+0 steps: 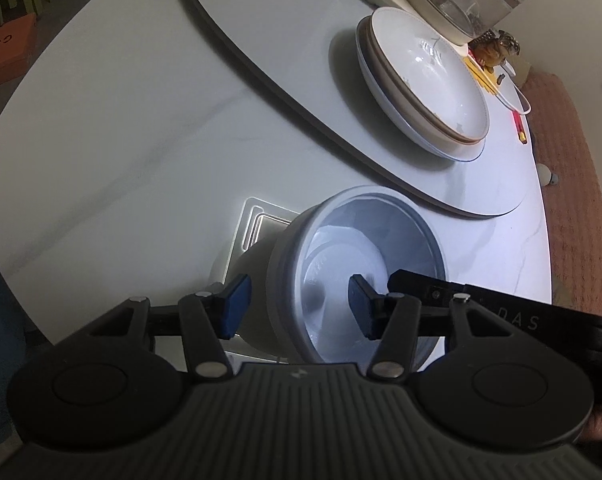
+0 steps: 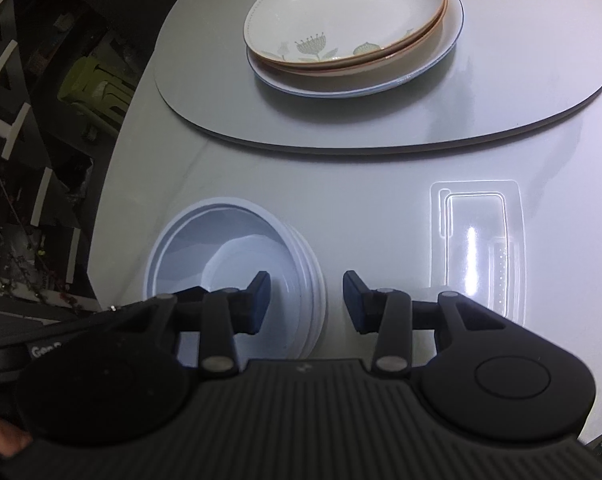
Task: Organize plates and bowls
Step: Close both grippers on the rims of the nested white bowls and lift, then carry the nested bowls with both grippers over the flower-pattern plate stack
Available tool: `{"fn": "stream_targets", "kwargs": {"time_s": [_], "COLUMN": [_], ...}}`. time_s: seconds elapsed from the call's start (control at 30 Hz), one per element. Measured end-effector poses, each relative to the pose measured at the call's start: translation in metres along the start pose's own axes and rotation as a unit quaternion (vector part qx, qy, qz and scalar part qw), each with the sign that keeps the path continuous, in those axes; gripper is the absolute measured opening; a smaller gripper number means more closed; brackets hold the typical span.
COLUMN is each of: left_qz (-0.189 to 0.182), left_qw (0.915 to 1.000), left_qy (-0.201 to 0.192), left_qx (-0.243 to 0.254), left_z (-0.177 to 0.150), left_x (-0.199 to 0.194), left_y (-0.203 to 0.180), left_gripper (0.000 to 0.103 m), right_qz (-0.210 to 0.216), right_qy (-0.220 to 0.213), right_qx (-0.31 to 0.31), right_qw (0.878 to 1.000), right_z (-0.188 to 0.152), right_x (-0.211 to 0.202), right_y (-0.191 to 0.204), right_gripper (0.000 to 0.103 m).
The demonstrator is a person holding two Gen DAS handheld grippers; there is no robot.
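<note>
Left gripper (image 1: 297, 306): fingers apart, straddling the rim of the white bowl stack (image 1: 357, 276), not clamped. Right gripper (image 2: 305, 302): fingers apart, likewise straddling the bowl stack's rim. Plate stack (image 2: 349, 28): beyond the bowl stack, on the turntable (image 2: 501, 92). Clear plastic tray (image 2: 477, 240): beside the bowl stack.

My left wrist camera sits just behind my left gripper (image 1: 297, 306), looks forward and down along its fingers, tilted, and is very near the stack of white bowls (image 1: 357, 276) on the white table (image 1: 141, 140). My right wrist camera sits just behind my right gripper (image 2: 305, 303), faces forward and steeply down at the same table (image 2: 361, 168), equally near the same bowls (image 2: 229, 248). Both views share the bowls, the clear plastic tray (image 1: 257, 220) (image 2: 477, 240), the grey mat (image 1: 285, 32) (image 2: 501, 60) and the plate stack (image 1: 421, 80) (image 2: 349, 28) farther off.
</note>
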State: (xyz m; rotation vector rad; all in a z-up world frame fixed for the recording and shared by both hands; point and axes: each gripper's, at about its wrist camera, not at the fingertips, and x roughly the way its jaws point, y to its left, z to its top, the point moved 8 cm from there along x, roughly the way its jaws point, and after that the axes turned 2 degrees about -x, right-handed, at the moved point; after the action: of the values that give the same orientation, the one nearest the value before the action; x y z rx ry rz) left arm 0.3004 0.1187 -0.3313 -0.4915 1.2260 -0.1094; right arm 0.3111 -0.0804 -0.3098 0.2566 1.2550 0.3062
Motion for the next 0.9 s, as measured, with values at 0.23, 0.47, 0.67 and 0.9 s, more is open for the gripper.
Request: {"fn": "stream_targets", "kwargs": {"time_s": [0.23,0.47,0.67,0.9], "left_qz": [-0.012,-0.011,-0.007,-0.009], "left_qw": [0.9999,0.9998,0.9996,0.9994], "left_qy": [0.010,0.007,0.010,0.008], "left_qx": [0.008,0.018,0.027,0.031], "left_z": [-0.003,-0.006,-0.006,0.000], "left_x": [0.024,0.024,0.014,-0.010], "left_y": [0.003,-0.001,-0.011,-0.030], "left_gripper": [0.052,0.048,0.048,0.048], "right_qz": [0.023,0.045,0.043,0.043], "right_qy": [0.001,-0.001,0.002,-0.001], "right_qx": [0.035,0.044,0.041,0.037], "right_qw": [0.999,0.998,0.998,0.998], "right_z": [-0.008,-0.013,-0.010,-0.002], "right_x": [0.018,0.015,0.008,-0.015], "right_y": [-0.009,-0.006,-0.003,0.001], "right_gripper": [0.043,0.034,0.034,0.034]}}
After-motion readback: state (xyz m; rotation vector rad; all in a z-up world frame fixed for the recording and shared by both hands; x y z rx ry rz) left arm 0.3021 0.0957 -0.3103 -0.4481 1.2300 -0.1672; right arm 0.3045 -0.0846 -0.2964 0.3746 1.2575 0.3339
